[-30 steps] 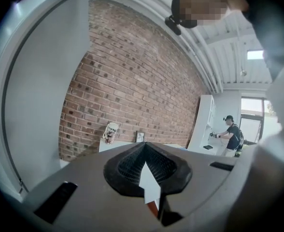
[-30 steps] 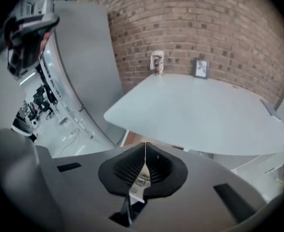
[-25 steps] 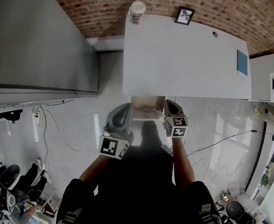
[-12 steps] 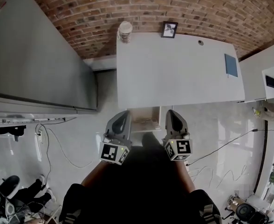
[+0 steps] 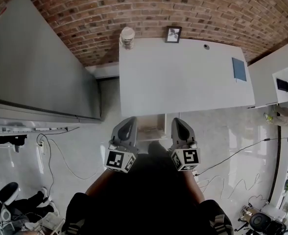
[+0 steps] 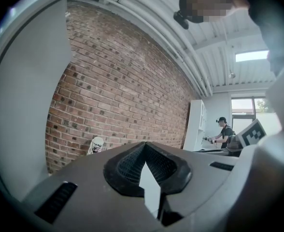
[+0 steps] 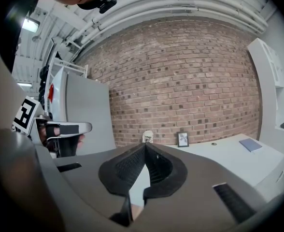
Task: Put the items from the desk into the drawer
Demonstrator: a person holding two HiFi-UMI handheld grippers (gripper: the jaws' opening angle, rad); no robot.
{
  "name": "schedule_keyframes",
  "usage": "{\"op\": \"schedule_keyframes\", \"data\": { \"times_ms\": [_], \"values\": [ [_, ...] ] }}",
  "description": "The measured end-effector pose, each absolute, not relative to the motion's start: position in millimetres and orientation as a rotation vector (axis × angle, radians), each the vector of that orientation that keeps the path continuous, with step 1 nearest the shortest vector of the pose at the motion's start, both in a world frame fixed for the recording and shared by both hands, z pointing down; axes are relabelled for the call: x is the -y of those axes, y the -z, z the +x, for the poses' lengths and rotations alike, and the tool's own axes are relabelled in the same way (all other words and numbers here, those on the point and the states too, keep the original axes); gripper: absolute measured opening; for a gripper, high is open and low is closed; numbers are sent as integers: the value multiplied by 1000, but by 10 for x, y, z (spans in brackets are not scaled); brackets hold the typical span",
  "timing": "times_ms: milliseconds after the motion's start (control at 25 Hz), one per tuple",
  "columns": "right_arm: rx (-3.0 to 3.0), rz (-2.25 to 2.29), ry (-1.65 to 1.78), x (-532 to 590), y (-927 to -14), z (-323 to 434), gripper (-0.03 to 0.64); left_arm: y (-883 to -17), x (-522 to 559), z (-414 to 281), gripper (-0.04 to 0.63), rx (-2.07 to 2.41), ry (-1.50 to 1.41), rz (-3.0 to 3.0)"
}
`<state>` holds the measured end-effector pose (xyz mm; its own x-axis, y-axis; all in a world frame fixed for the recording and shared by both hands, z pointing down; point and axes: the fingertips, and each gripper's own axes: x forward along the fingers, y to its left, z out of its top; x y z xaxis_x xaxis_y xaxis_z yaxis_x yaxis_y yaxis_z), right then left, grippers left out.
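Both grippers are clenched on nothing. The left gripper [image 5: 128,122] [image 6: 145,145] has its ribbed black jaws meeting at the tips, and the right gripper [image 5: 178,121] [image 7: 145,147] shows the same: tips together, no object between them. They are held side by side at the near edge of the plain white desk [image 5: 183,82]. Between them, under that edge, sits the pale wooden drawer [image 5: 151,128], partly pulled out; what lies inside I cannot tell.

Three things lie on the desktop, all well ahead of the jaws:
- a white patterned cup [image 5: 127,37] [image 6: 97,145] [image 7: 148,137] at the far corner ahead of the left gripper
- a small black-framed picture [image 5: 173,34] [image 7: 183,139] straight beyond the right gripper, against the red brick wall [image 5: 207,13]
- a flat blue book [image 5: 239,69] [image 7: 250,144] off to the right gripper's right

A tall grey cabinet [image 5: 36,67] stands to the left gripper's left.
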<state>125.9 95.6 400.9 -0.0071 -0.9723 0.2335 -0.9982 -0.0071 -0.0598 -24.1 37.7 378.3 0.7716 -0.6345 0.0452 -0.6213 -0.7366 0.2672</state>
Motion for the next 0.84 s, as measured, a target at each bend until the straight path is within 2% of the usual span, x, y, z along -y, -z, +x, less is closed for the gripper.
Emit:
{"op": "schedule_keyframes", "data": {
  "times_ms": [840],
  "values": [
    [2100,2116,-334,-1000,-4109,1251,0,-3806,-401,-260,2,977,63,2709]
  ]
}}
